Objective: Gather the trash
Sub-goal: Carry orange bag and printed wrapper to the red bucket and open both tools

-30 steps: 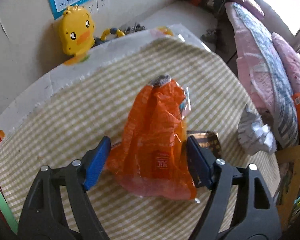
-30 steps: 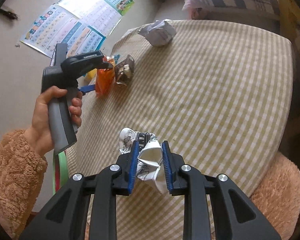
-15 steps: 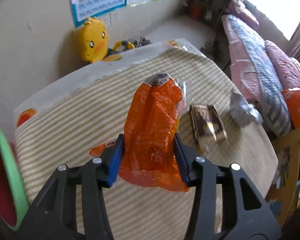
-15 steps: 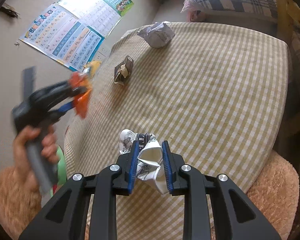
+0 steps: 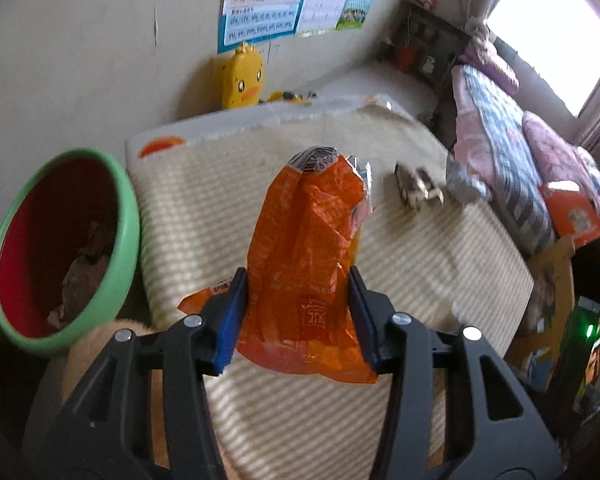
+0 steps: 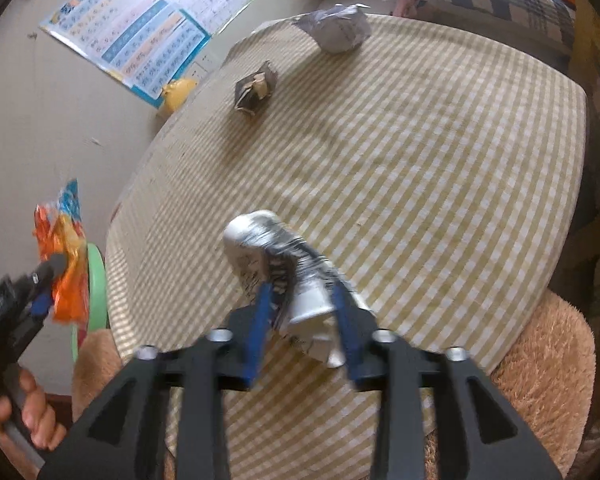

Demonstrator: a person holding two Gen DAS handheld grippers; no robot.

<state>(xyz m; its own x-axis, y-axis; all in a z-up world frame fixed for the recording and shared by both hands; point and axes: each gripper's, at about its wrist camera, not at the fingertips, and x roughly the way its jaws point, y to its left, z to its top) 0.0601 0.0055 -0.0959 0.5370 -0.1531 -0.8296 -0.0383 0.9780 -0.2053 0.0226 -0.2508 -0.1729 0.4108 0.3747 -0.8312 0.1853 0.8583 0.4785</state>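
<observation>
The left gripper (image 5: 296,320) pinches the orange snack wrapper (image 5: 306,264) upright — the green-rimmed bin (image 5: 130,216) lies to its left, off the table edge. The right gripper (image 6: 300,320) is opening, its jaws spread around the crumpled white wrapper (image 6: 284,264).

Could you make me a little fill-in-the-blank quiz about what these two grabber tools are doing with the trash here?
1. The left gripper is clamped on a crinkled ____ wrapper.
2. The bin beside the table has a ____ rim and a red inside.
3. The right gripper has its jaws opening around a crumpled ____ paper.
4. The table is covered by a ____ cloth.

Missing words: orange; green; white; checked
</observation>
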